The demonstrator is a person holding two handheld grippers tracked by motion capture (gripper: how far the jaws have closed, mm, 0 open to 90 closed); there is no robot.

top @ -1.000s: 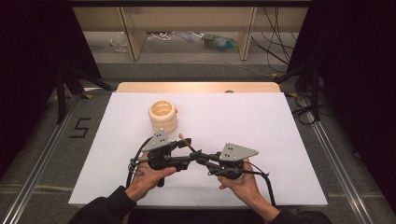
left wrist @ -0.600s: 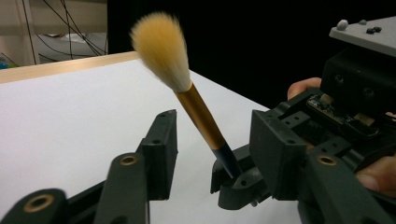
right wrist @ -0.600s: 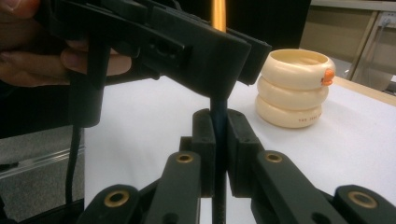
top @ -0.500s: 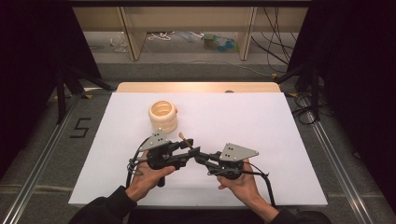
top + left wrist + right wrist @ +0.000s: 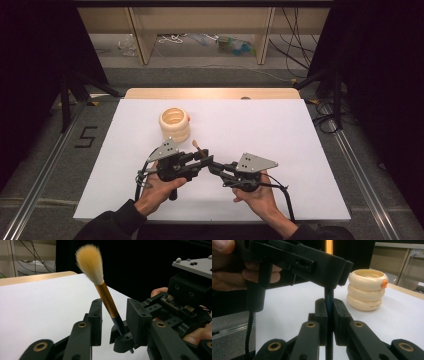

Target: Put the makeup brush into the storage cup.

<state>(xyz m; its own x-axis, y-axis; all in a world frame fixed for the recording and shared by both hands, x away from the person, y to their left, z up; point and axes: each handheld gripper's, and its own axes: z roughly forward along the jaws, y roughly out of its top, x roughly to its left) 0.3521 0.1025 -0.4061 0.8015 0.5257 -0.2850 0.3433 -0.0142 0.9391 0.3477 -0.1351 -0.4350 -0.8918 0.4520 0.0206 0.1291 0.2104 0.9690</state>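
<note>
A makeup brush with a tan tuft, gold ferrule and dark handle stands upright over the near middle of the white table. My right gripper is shut on its dark handle, with both pads pressed on it. My left gripper meets it from the left. Its jaws stand open on either side of the brush, apart from the handle. A person's hand holds each gripper.
A cream holder made of three stacked rings, with a small orange bit on its rim, stands behind the left gripper. A wooden strip runs along the table's far edge. Metal rails flank the table.
The two grippers have drawn slightly closer together at the near middle of the table. The brush stays upright between them.
</note>
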